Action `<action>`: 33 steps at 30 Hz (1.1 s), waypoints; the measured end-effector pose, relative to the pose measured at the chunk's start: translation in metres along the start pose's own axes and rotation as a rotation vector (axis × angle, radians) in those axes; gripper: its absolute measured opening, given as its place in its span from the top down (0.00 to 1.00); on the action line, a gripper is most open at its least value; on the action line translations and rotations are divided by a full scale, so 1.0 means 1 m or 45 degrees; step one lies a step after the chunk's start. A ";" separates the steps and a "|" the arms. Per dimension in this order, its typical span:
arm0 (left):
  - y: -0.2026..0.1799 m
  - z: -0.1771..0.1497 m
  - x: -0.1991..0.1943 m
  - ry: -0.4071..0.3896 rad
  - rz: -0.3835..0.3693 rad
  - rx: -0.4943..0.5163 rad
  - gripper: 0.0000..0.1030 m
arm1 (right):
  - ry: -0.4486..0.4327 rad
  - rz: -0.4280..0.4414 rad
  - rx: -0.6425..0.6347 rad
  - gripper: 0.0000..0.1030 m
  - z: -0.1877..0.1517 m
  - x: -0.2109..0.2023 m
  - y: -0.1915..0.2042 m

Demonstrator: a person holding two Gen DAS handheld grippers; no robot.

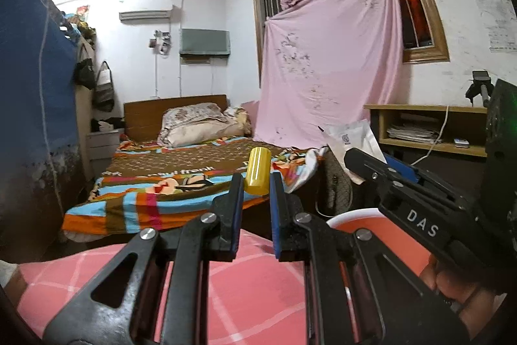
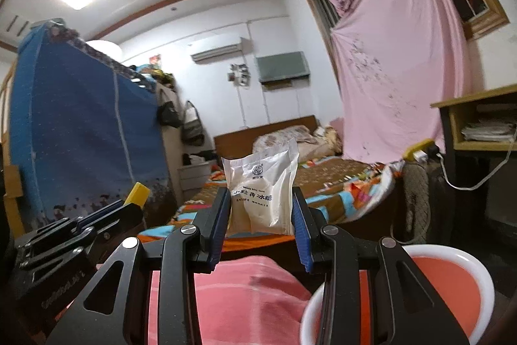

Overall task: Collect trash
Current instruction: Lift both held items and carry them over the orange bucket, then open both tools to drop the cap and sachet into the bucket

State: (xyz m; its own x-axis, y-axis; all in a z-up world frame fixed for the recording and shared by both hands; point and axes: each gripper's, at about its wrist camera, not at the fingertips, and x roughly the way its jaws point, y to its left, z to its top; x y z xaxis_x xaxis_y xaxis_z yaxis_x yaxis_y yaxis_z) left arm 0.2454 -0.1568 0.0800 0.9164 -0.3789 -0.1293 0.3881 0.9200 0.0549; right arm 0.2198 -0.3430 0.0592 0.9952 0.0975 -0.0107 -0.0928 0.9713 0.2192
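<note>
Left gripper [image 1: 257, 183] clamps yellow tube [image 1: 257, 170]; right gripper [image 2: 260, 206] pinches white packet [image 2: 261, 193]

- right hand-held gripper [image 2: 261, 209] sits front and center, blue pads clamped on a white sachet [image 2: 261, 193] with printed text, held upright
- left hand-held gripper [image 2: 106, 212] pokes in from the lower left with a yellow cylinder [image 2: 137, 193] at its tip
- red basin with a white rim [image 2: 468, 254] sits bottom right, partly behind the gripper arm
- pink checked cloth [image 2: 252, 296] lies right below the jaws
- behind all that: a bed [image 2: 339, 183] with a colorful blanket, a blue fabric wardrobe [image 2: 80, 134] on the left, and a pink sheet [image 2: 404, 70] hung over the window
</note>
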 end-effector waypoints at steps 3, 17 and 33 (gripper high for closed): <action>-0.005 -0.002 0.009 0.022 -0.028 -0.012 1.00 | 0.027 -0.035 0.012 0.66 0.000 0.002 -0.011; -0.045 -0.017 0.055 0.246 -0.245 -0.018 1.00 | 0.223 -0.237 0.094 0.66 -0.007 0.017 -0.060; -0.077 -0.031 0.092 0.508 -0.399 -0.011 1.00 | 0.356 -0.312 0.185 0.62 -0.018 0.018 -0.084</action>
State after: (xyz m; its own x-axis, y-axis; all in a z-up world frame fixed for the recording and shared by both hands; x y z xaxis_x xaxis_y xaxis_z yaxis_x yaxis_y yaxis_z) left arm 0.2968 -0.2590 0.0333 0.6464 -0.5708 -0.5064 0.6362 0.7695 -0.0553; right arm 0.2452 -0.4188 0.0229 0.9384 -0.0584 -0.3406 0.1717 0.9342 0.3128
